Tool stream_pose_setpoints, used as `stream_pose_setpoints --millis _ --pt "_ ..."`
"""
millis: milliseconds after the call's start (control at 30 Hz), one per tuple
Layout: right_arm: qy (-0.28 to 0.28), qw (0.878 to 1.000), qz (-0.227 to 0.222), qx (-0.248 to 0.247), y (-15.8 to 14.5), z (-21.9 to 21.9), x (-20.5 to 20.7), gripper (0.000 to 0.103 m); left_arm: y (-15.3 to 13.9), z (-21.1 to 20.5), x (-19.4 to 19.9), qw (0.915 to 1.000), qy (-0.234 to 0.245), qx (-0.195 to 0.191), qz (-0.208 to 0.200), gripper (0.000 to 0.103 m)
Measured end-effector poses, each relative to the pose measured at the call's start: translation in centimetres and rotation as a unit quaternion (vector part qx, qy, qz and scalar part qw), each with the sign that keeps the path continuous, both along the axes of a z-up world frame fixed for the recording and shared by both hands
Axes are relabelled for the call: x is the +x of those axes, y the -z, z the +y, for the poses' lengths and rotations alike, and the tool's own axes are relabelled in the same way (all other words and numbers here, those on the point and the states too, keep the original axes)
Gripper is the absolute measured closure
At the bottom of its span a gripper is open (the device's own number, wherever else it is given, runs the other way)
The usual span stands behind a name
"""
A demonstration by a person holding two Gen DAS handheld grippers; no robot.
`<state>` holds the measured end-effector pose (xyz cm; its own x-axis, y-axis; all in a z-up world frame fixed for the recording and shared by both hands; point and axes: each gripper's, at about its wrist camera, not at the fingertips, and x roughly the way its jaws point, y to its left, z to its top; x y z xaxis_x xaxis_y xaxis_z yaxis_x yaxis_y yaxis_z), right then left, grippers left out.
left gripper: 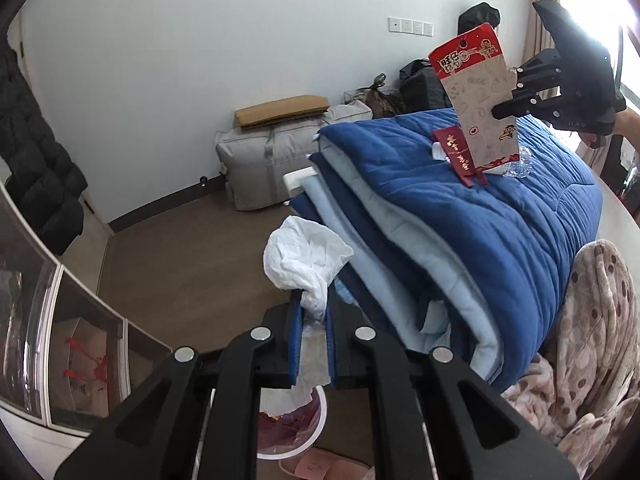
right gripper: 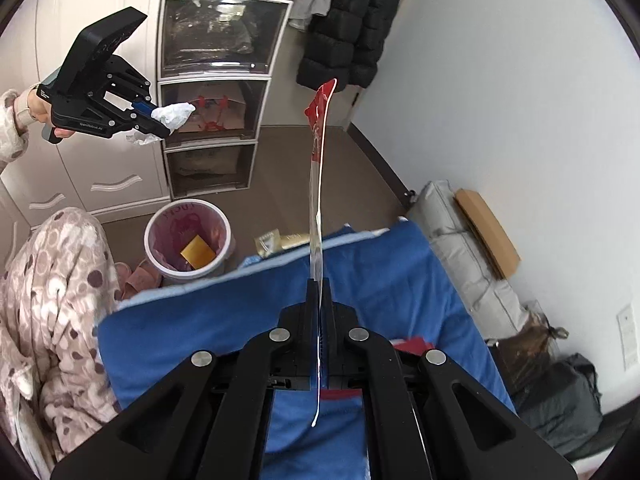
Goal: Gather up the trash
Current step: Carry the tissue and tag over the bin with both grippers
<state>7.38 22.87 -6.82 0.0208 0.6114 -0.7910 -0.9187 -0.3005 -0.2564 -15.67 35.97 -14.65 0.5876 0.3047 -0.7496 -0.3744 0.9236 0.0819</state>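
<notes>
My left gripper (left gripper: 311, 304) is shut on a crumpled white tissue (left gripper: 304, 260) that sticks out past its blue pads. Below it stands the white trash bin (left gripper: 280, 455) with a pink liner. In the right wrist view the same gripper (right gripper: 160, 122) hangs with the tissue (right gripper: 174, 114) in front of the drawers. My right gripper (right gripper: 319, 284) is shut on a red and white snack wrapper (right gripper: 318, 200), seen edge-on above the blue quilt (right gripper: 400, 280). From the left wrist the right gripper (left gripper: 508, 92) holds the wrapper (left gripper: 476, 100) upright over the quilt. The bin (right gripper: 200, 270) stands on the floor left of the quilt.
A red envelope (left gripper: 456, 152) and clear plastic (left gripper: 520, 164) lie on the quilt (left gripper: 500, 232). A pale wrapper (right gripper: 276, 242) lies on the floor by the bin. A drawer tower (right gripper: 216, 80), slippers (right gripper: 136, 276), grey bags (left gripper: 272, 152) and a person's spotted robe (right gripper: 60, 300) surround the spot.
</notes>
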Motion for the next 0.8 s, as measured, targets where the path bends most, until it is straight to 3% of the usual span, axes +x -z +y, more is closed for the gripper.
stream_pose_setpoints --millis 200,467,667,800 --pt "-0.058 0.998 0.023 -0.011 1.7 6.4 -7.2 0.103 3.2 2.7 -6.1 0.999 -0.037 -0.024 0.01 0.093" --pt "-0.129 0.989 0.052 -0.047 6.4 13.5 -16.2 0.103 8.7 6.2 -11.8 0.994 -0.078 -0.074 0.017 0.093" --pt "-0.163 0.98 0.065 -0.098 12.2 18.7 -21.5 0.103 14.9 8.8 -13.5 0.9857 -0.093 -0.137 0.032 0.093" --pt "-0.169 0.973 0.084 -0.134 16.6 21.1 -22.8 0.103 19.5 11.2 -13.3 0.9767 -0.111 -0.179 0.04 0.093"
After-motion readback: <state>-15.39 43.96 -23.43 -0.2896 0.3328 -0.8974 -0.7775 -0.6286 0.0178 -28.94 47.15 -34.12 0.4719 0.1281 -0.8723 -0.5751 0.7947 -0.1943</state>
